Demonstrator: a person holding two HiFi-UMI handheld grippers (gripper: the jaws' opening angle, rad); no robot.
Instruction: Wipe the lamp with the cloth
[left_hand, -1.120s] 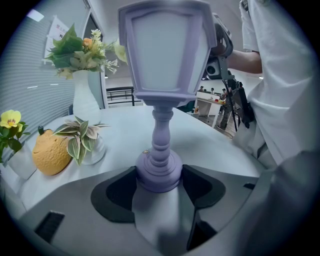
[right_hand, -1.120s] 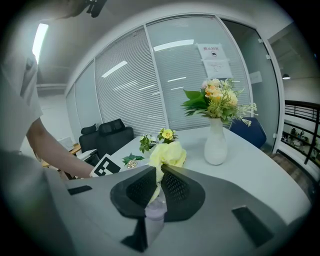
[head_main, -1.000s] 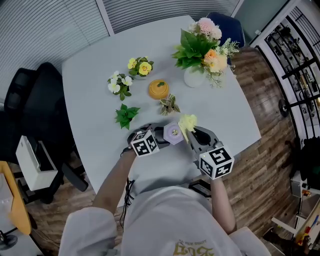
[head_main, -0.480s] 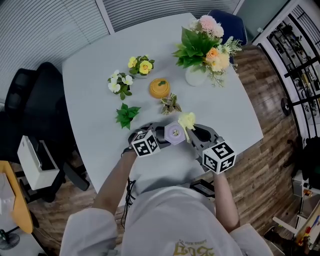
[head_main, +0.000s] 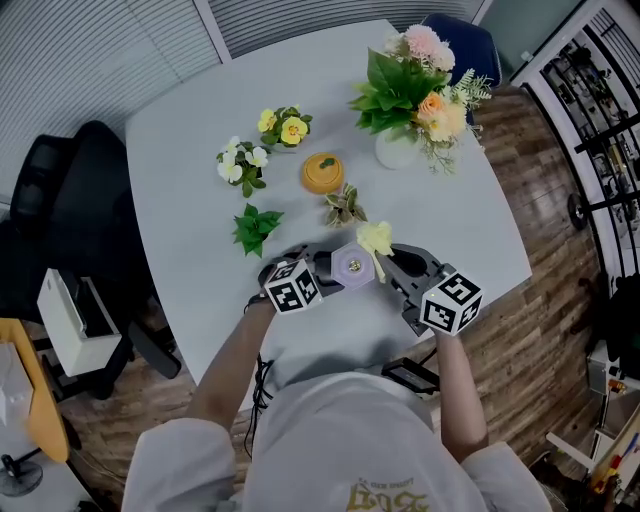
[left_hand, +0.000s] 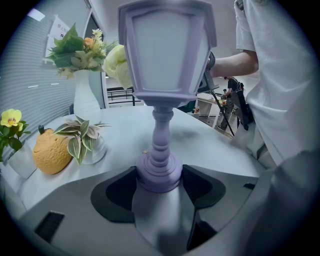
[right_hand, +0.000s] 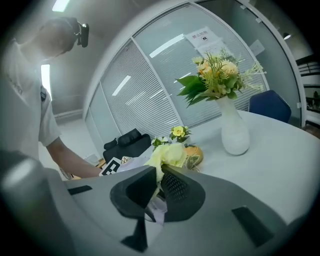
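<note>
**Left claw** (left_hand: 160, 181): the jaws are pressed onto the round foot of the lamp (left_hand: 166, 75), one at either side. The lamp is held upright by its lowest part. This is presumably done so that stem and shade are left free for wiping and the lamp is kept from tipping under the push of the cloth.

**Lamp position:** near the front edge of the tabletop (head_main: 190, 200), at 6 o'clock from the orange ornament (head_main: 321, 174) and 7 o'clock from the vase of flowers (head_main: 398, 150).

**Right claw** (right_hand: 157, 182): the jaws are closed on the yellow cloth (right_hand: 169, 154). It is pinched low, so a soft bunch is left standing out past the tips. This is judged to be a working pad that keeps the hard jaws off the lamp. In the head view the bunch is laid against the shade at its 1 o'clock side. In the left gripper view it is seen touching the shade at 10 o'clock. Wiping of the shade is judged to be under way.

**Not resolved:**
- The top of the shade is cut off in the left gripper view.
- The contact patch itself is hidden behind the shade.
- Whether the foot rests on the tabletop or is lifted cannot be told, since it is covered by the claw.
- In the right gripper view the lamp is masked by claw and cloth. A pale lilac scrap below the pinch cannot be assigned to either.
</note>
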